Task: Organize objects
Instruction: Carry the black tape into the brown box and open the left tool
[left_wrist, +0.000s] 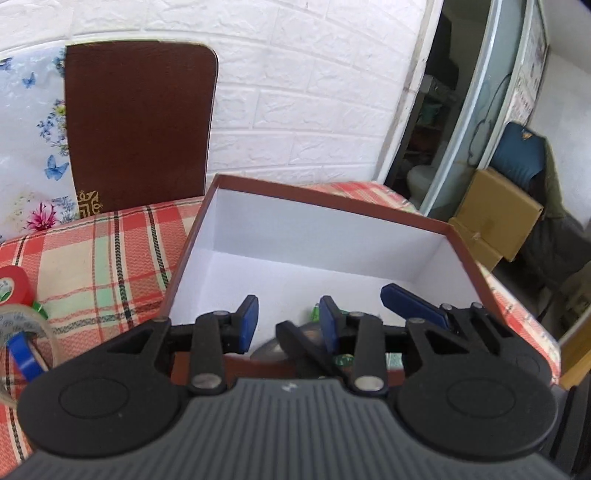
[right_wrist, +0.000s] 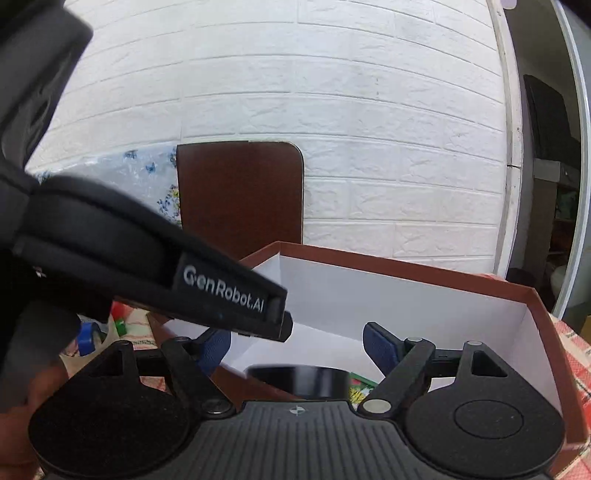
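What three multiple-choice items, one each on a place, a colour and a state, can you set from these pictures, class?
1. Where is the brown board?
A) flat on the floor
B) upright against the brick wall
C) held in a gripper

2. What colour is the inside of the box?
A) white
B) green
C) black

3. How is the right gripper?
A) shut on a tape roll
B) shut on a cup
C) open and empty

Answers:
1 B: it stands on edge behind the box, leaning on the wall.
2 A: the inner walls and floor are white, and only the outside is brown.
3 C: its jaws stand wide apart with nothing between them.
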